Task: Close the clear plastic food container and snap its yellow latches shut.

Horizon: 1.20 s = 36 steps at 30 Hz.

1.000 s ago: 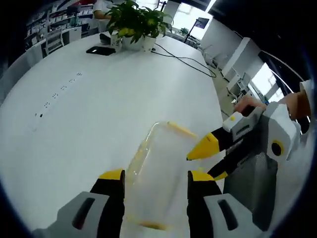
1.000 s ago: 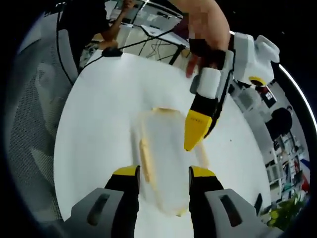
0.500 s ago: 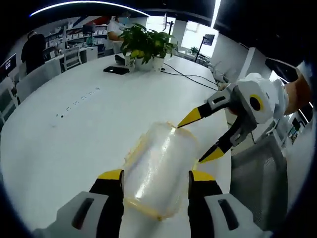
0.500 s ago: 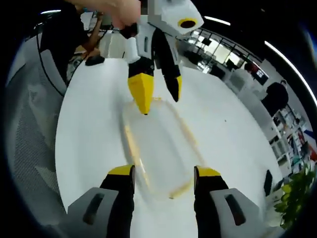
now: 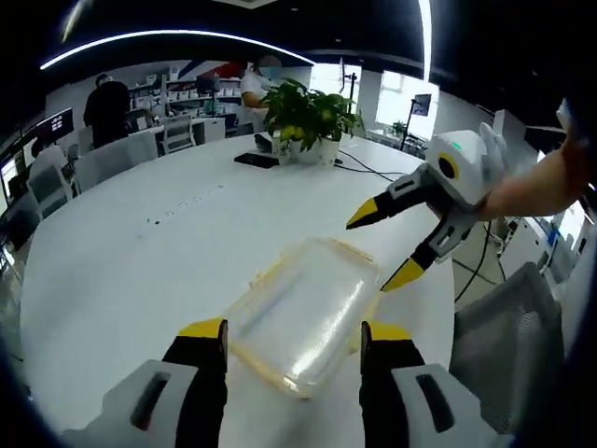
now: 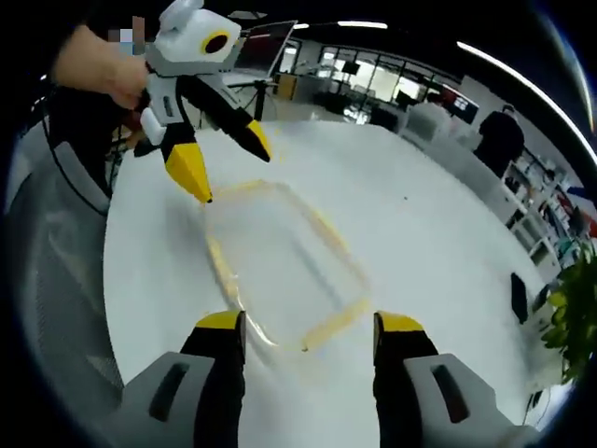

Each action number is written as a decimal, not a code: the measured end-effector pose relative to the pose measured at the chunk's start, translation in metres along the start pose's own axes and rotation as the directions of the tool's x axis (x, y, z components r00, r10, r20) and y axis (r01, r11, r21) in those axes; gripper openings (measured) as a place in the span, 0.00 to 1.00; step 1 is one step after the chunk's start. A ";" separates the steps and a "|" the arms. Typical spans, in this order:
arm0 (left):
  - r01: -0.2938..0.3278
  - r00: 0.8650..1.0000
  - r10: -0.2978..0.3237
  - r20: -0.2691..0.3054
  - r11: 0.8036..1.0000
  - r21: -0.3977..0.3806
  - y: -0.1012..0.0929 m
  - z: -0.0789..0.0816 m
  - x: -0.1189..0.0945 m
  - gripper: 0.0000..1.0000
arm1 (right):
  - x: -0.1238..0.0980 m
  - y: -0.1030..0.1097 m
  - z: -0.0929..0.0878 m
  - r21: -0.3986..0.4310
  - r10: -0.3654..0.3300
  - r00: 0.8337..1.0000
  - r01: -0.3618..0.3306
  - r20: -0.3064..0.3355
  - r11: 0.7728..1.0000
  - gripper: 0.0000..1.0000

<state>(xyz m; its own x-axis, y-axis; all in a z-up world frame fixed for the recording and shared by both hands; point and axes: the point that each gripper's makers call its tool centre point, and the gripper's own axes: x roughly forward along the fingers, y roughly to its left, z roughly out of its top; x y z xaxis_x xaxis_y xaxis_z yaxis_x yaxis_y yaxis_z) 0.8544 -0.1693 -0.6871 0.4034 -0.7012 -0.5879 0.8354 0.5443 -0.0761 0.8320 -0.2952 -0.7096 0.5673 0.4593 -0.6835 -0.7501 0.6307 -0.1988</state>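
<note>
Resting lid-on near the white table's edge, clear food container w/ yellow latches sits btwn both grippers. Left gripper and right gripper hover above it, jaws spread, holding nothing.

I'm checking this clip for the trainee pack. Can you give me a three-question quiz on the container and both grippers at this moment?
1. True or false: the left gripper is shut on the clear container.
2. What stands at the far side of the white table? A) potted plant B) kettle C) stack of plates
3. Fill in: the right gripper hovers with its jaws ____ near the container's far end.

Key:
1. False: its jaws stand apart, open, with the container lying on the table between and beyond them.
2. A, the potted plant.
3. Open.
</note>
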 end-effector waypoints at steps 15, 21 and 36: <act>-0.008 1.000 0.007 -0.015 0.999 -0.036 -0.004 -0.037 0.005 0.51 | 0.009 0.017 -0.011 0.058 0.071 0.997 -0.071 0.000 0.996 0.52; -0.024 0.999 0.023 -0.029 0.999 -0.034 -0.005 -0.042 0.014 0.50 | 0.014 0.020 -0.016 0.037 0.086 0.996 -0.085 -0.025 0.996 0.51; -0.063 0.998 0.062 -0.032 0.998 -0.021 0.001 -0.044 0.016 0.46 | 0.022 0.015 -0.017 0.056 0.050 0.998 -0.048 -0.040 0.997 0.45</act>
<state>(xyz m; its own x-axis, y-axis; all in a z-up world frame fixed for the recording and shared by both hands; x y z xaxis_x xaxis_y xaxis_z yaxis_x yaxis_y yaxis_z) 0.8457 -0.1600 -0.7320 0.4421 -0.6509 -0.6172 0.8003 0.5969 -0.0562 0.8276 -0.2864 -0.7389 0.5149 0.4649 -0.7202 -0.7564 0.6418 -0.1264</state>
